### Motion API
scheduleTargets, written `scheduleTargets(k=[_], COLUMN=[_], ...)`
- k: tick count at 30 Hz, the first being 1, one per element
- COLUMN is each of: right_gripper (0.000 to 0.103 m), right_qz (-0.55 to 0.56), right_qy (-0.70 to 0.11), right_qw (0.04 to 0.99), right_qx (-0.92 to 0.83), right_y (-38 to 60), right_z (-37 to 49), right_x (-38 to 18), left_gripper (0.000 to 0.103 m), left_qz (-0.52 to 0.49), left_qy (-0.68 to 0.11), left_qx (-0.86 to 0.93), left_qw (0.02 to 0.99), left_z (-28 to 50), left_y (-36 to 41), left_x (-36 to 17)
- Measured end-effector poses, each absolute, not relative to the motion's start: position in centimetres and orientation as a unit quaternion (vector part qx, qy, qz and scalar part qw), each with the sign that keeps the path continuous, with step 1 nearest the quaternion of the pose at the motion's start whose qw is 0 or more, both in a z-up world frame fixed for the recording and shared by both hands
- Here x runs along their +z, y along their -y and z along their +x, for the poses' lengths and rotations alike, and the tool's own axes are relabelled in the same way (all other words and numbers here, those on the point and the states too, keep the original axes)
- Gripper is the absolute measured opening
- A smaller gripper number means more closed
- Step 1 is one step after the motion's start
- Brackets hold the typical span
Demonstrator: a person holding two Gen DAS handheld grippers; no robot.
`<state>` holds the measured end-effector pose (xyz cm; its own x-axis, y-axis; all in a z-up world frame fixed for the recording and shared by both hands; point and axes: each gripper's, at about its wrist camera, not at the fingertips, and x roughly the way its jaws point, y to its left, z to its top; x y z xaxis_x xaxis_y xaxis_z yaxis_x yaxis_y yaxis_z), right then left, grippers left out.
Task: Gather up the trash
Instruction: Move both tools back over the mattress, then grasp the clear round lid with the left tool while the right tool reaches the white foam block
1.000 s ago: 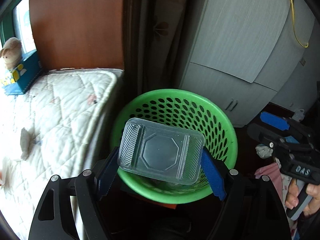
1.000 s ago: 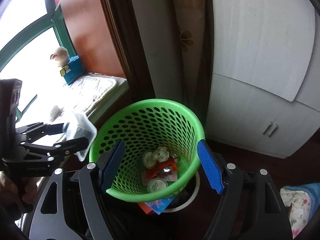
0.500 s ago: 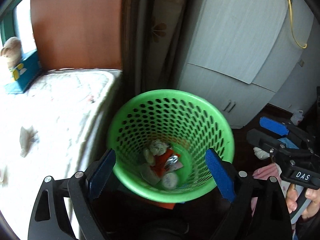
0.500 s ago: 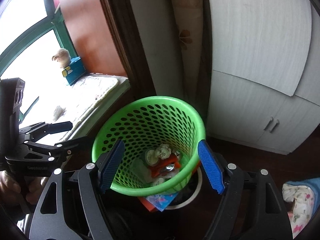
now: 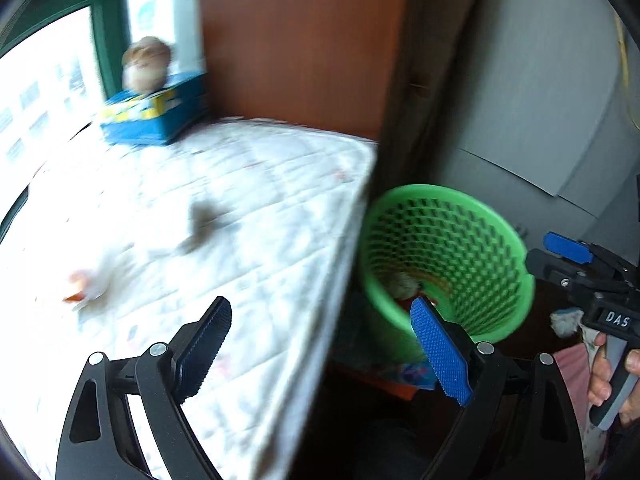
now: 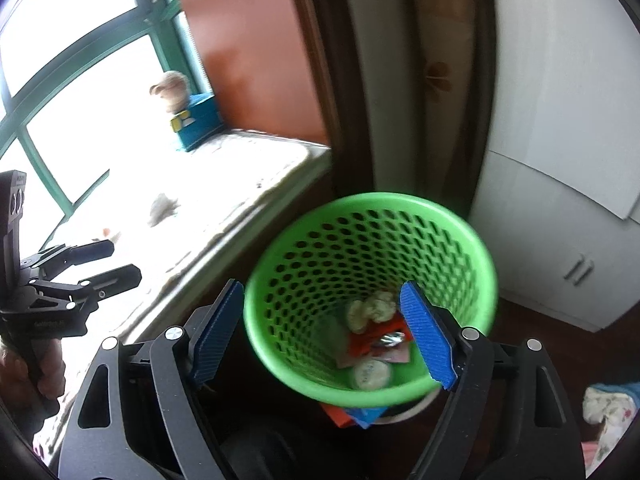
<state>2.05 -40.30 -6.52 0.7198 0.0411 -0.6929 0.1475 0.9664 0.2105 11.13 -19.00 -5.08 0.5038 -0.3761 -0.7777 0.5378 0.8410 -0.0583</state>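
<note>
A green mesh basket (image 6: 360, 248) stands on the floor beside a white mattress (image 5: 248, 208). Inside it lie a crumpled tissue (image 6: 372, 308), an orange wrapper (image 6: 366, 346), a round lid (image 6: 370, 374) and a faint clear plastic tray (image 6: 328, 332). My right gripper (image 6: 322, 288) hovers over the basket's near rim, its jaws opening with nothing between them. My left gripper (image 5: 320, 312) is open and empty above the mattress edge, left of the basket (image 5: 460, 240). On the mattress lie a crumpled tissue (image 5: 204, 220) and a small orange-and-white scrap (image 5: 80, 288).
A blue box with a plush toy (image 5: 152, 116) sits at the mattress's far end by the window. A white cabinet (image 6: 560, 200) stands behind the basket, a wooden panel (image 5: 304, 48) to its left. Coloured paper (image 6: 352, 416) lies under the basket and patterned cloth (image 6: 608, 408) at the right.
The clear plastic tray left my left gripper and fell into the basket. My left gripper then swung left over the mattress. My right gripper shifted slightly and its jaws widened.
</note>
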Motion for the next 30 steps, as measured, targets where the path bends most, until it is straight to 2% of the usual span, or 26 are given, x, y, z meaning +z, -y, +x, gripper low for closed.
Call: scheduleTargets(k=[12,18,30], right_gripper=[0.082,0.082,0.083], right_qz=[0.099,0.085,0.062], right_qy=[-0.381,-0.386,-0.4], right_qw=[0.919,0.917,0.91], right_qx=[0.03,0.055,0.089], right_y=[34.1,31.2,27.0], right_z=[5.7,7.3,10.4], right_x=[-5.9,-5.9,-6.5], left_gripper=[0.094,0.095,0.095], left_qz=[0.06,0.072,0.063], left_qy=[-0.432,-0.444,-0.478], left_qx=[-0.16,-0.111,-0.103], left_qw=[0.885,0.886,0.87], left_z=[14.0,15.4,17.7], left_y=[6.9,2.0,-2.1], left_x=[-6.2,-7.6,-10.4])
